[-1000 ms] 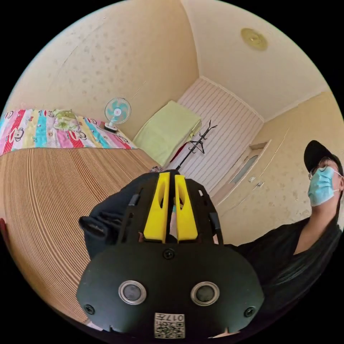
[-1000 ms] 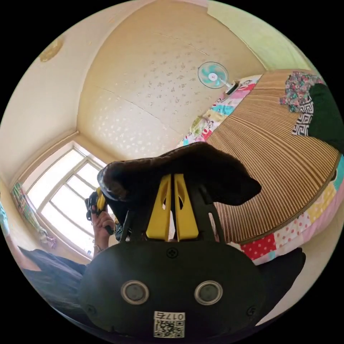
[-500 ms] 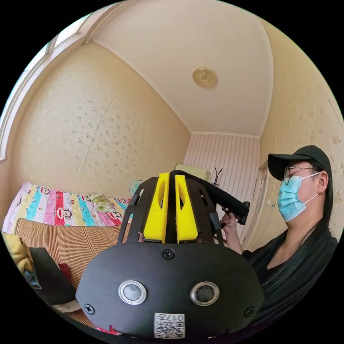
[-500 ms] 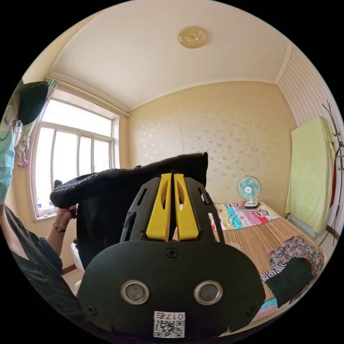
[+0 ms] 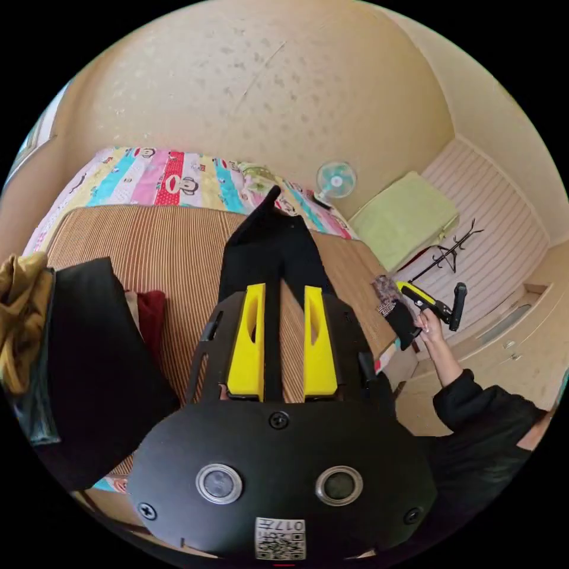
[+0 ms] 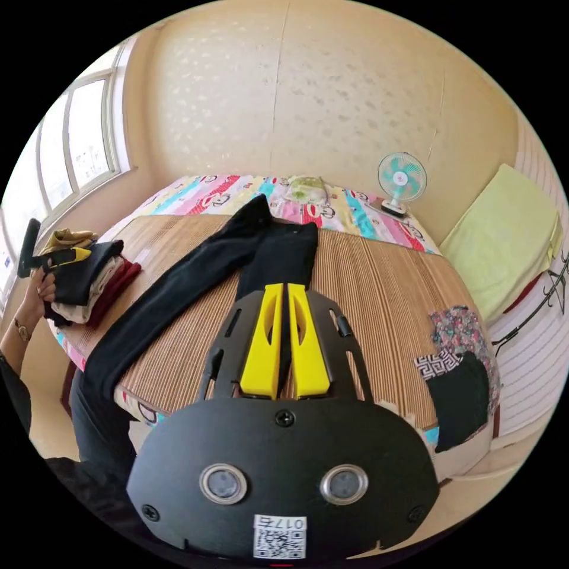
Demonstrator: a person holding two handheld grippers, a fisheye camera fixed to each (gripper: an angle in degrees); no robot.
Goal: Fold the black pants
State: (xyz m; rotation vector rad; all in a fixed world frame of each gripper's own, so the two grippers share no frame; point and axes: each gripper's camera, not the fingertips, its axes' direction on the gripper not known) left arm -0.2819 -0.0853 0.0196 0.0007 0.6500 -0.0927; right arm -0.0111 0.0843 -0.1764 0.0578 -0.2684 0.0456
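Observation:
The black pants (image 6: 272,249) lie spread lengthwise on the striped mat (image 6: 379,284) of the bed, waist at the far end. One leg runs to the near left and hangs over the bed's edge. My right gripper (image 6: 284,287) hovers above the other leg, jaws close together with nothing held. In the left gripper view it (image 5: 409,290) sits in a hand off the bed's right edge. My left gripper (image 5: 284,288) is open above the pants (image 5: 269,249), apart from them. A hand holds it (image 6: 83,255) over the clothes pile in the right gripper view.
A pile of folded clothes (image 6: 89,278) sits on the mat's left corner, and patterned and dark clothes (image 6: 462,344) lie at its right corner. A small fan (image 6: 402,178) stands at the far side. A green cloth (image 6: 504,237) hangs on the right wall.
The pants were held up in the air by both grippers; now they lie flat on the mat, released. The left jaws have opened. Both cameras have swung down toward the bed.

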